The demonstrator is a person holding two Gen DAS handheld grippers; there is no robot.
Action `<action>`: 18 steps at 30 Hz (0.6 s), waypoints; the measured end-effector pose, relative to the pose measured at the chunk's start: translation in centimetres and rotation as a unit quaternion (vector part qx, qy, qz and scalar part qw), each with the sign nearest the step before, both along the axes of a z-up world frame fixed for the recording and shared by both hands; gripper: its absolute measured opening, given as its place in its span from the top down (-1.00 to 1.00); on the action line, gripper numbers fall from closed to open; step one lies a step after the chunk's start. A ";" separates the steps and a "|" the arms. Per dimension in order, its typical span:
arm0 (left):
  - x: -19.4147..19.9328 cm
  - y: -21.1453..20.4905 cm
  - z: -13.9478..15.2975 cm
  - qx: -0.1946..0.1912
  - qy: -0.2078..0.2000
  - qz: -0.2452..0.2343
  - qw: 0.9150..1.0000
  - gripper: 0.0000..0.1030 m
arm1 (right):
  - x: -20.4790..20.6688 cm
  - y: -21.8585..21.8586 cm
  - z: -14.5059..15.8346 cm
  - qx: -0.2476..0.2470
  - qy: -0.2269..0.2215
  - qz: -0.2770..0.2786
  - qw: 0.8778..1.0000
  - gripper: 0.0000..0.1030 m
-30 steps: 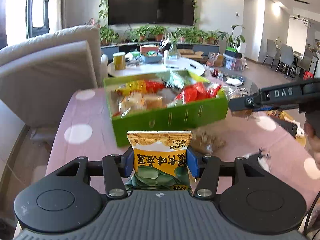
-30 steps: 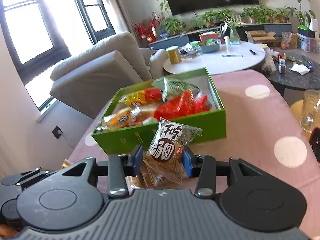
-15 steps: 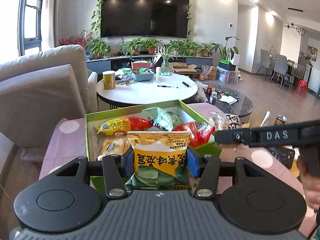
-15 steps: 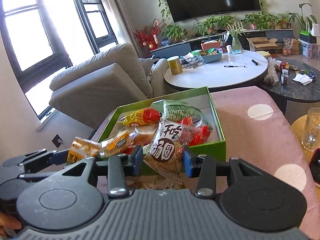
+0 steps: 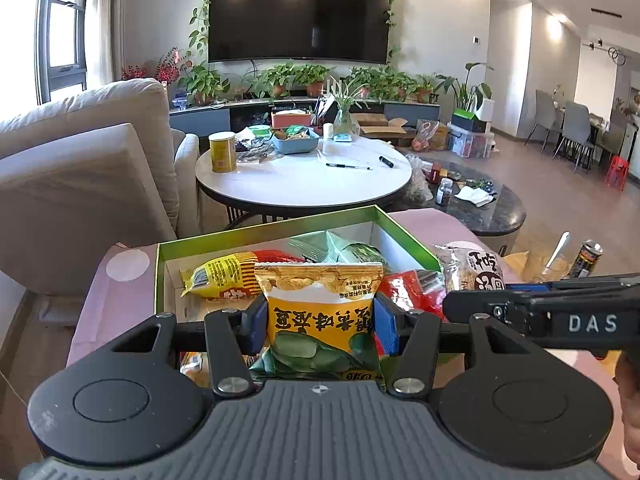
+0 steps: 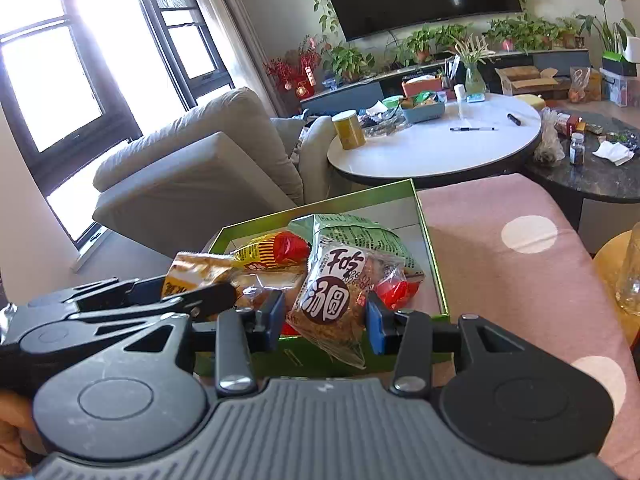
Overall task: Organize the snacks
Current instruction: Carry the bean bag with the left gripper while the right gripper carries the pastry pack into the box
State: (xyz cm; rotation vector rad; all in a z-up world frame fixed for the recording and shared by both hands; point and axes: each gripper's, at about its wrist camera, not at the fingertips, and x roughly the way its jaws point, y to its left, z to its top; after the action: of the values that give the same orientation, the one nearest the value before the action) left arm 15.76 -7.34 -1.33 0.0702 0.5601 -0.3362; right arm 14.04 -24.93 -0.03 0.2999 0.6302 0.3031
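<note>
Now carried over the green box (image 5: pixel 404 232): left tool (image 5: pixel 320 320) clamping yellow packet (image 5: pixel 320 312), right tool (image 6: pixel 326 314) clamping clear packet (image 6: pixel 336 292), poised for dropping inside.

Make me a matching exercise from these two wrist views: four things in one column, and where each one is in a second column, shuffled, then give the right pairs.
Things:
1. yellow snack bag
2. clear pastry packet
3. green snack packet
4. yellow canister

Places:
A. on the white round table
B. lying in the green box
C. clamped in the right gripper
D. clamped in the left gripper

Pairs: 1-D, 2-C, 3-B, 4-A
</note>
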 end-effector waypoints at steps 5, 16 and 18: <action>1.5 -0.5 -0.6 0.006 0.010 0.001 1.000 0.05 | 0.7 0.1 -0.1 -0.003 0.000 0.004 1.000 0.00; 4.5 -0.3 -2.8 0.007 0.039 0.009 0.999 0.04 | 4.3 0.4 0.3 -0.008 0.000 -0.003 1.000 0.00; 4.8 -0.3 -3.1 0.007 0.043 0.011 0.999 0.03 | 4.8 0.2 0.2 -0.005 0.002 -0.005 1.000 0.00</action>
State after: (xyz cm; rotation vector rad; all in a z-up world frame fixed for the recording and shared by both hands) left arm 20.54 -7.66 -4.38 0.0637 0.6474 -0.3145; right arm 18.86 -24.75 0.19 0.2940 0.6337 0.2908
